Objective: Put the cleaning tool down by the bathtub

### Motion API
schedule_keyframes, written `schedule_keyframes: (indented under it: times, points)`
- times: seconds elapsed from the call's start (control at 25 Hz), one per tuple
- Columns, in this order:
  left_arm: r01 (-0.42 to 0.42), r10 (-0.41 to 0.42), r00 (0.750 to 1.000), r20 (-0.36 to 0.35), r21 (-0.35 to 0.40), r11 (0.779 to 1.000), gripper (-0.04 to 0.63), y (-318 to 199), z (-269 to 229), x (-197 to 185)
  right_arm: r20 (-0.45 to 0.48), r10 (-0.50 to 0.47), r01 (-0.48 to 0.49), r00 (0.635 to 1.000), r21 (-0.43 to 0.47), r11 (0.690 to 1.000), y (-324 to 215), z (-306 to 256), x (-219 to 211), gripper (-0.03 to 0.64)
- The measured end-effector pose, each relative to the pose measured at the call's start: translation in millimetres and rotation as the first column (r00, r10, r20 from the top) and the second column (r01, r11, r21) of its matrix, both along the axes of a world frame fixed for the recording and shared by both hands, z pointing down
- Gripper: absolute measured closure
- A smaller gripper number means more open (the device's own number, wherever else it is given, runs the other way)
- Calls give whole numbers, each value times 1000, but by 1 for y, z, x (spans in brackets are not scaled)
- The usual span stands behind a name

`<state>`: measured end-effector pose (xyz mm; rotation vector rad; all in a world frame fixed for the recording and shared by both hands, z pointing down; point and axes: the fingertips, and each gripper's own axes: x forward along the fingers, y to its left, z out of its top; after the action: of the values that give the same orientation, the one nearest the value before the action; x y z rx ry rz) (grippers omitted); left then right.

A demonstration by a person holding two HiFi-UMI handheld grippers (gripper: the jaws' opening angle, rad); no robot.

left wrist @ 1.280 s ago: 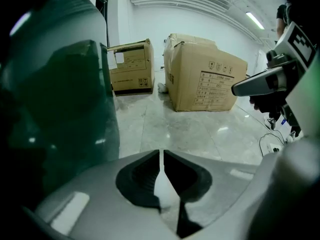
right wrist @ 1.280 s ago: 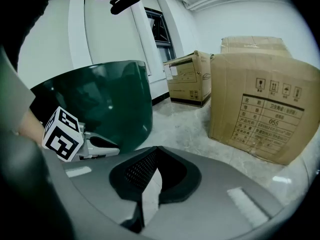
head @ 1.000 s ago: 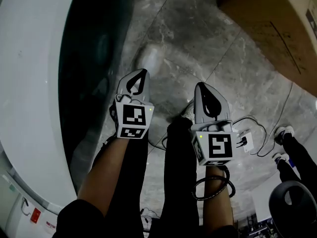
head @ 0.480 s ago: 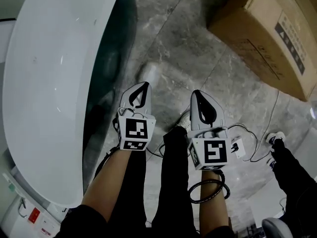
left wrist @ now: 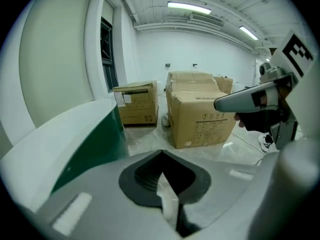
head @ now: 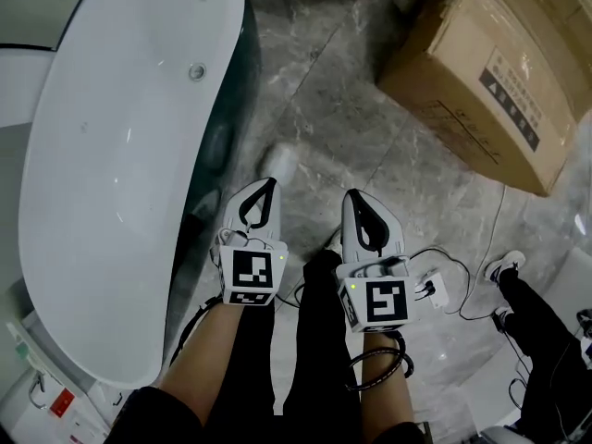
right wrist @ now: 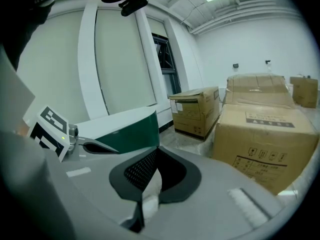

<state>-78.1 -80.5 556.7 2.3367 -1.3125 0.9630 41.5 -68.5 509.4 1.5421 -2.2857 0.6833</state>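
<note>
The bathtub [head: 111,183] fills the left of the head view, white inside with a drain [head: 195,70] and a dark green outer wall [left wrist: 95,139]. A pale blurred object [head: 280,162] lies on the grey floor beside the tub; what it is cannot be made out. My left gripper [head: 265,186] hovers just short of it, jaws shut with nothing between them. My right gripper [head: 354,196] hangs level with the left one and a hand's width to its right, also shut and empty. In the left gripper view the right gripper [left wrist: 250,99] shows at the right edge.
A large cardboard box [head: 481,72] stands on the marble floor at upper right, with more boxes [left wrist: 135,104] behind. A white power strip [head: 433,289] and cables lie by my right side. Another person's shoes [head: 507,266] are at the right edge.
The head view has swung so that more of the tub's inside and the whole box show. Both grippers stay shut and side by side, slightly lower in the frame.
</note>
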Motion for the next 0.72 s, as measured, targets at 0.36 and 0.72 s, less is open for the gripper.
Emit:
schedule_keyframes:
  times: [0.36, 0.72]
  points:
    - [-26, 30, 999, -36, 111, 994, 595, -7, -90, 7, -5, -6, 6, 1000, 85, 996, -10, -73, -2, 595]
    - [-20, 38, 997, -74, 224, 974, 595, -19, -171, 8, -12, -15, 16, 1000, 156, 988, -14, -141, -6, 595]
